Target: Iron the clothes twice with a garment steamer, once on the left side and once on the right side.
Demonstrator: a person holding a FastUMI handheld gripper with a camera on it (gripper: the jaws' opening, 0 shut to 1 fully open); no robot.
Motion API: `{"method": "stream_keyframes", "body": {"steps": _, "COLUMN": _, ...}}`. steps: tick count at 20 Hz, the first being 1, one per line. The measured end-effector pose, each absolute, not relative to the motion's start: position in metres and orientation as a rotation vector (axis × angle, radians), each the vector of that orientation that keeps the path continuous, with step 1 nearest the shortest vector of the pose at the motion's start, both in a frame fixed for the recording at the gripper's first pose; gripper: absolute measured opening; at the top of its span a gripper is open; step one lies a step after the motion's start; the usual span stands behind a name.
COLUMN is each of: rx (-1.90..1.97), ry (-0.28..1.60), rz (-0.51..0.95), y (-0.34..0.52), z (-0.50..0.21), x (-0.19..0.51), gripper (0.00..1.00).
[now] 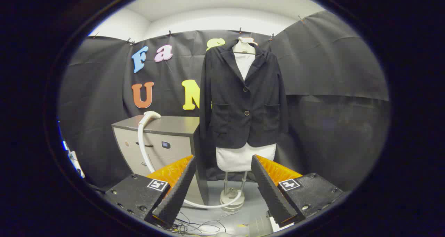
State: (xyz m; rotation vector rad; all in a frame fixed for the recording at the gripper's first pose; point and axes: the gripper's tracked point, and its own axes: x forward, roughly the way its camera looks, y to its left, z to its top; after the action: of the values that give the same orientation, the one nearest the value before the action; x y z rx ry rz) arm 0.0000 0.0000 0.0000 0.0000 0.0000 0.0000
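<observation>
Claw (222, 184) spread apart, empty. White curved steamer head (150, 116) rests on grey cabinet (167, 132), beyond the left finger; its hose (142, 150) trails down. Black buttoned jacket (243, 97) hangs straight ahead, well beyond. Best approach: grip the head's neck squarely, avoid snagging hose.

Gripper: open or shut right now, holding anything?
Gripper: open, fingers spread wide, holding nothing. The jacket on its stand is well beyond them; the steamer head rests on the cabinet, untouched.
</observation>
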Motion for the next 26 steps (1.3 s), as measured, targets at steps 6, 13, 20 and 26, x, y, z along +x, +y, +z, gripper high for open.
{"method": "stream_keyframes", "body": {"steps": 6, "rx": 0.017, "ry": -0.021, "rz": 0.002, "y": 0.011, "z": 0.015, "x": -0.005, "gripper": 1.00}}
{"method": "stream_keyframes", "body": {"steps": 13, "rx": 0.021, "ry": -0.010, "rz": -0.010, "y": 0.018, "z": 0.013, "x": -0.012, "gripper": 1.00}}
{"method": "stream_keyframes", "body": {"steps": 20, "rx": 0.020, "ry": -0.011, "rz": 0.007, "y": 0.048, "z": 0.028, "x": 0.000, "gripper": 1.00}}
{"method": "stream_keyframes", "body": {"steps": 26, "rx": -0.005, "ry": -0.027, "rz": 0.102, "y": 0.109, "z": 0.064, "x": 0.034, "gripper": 1.00}}
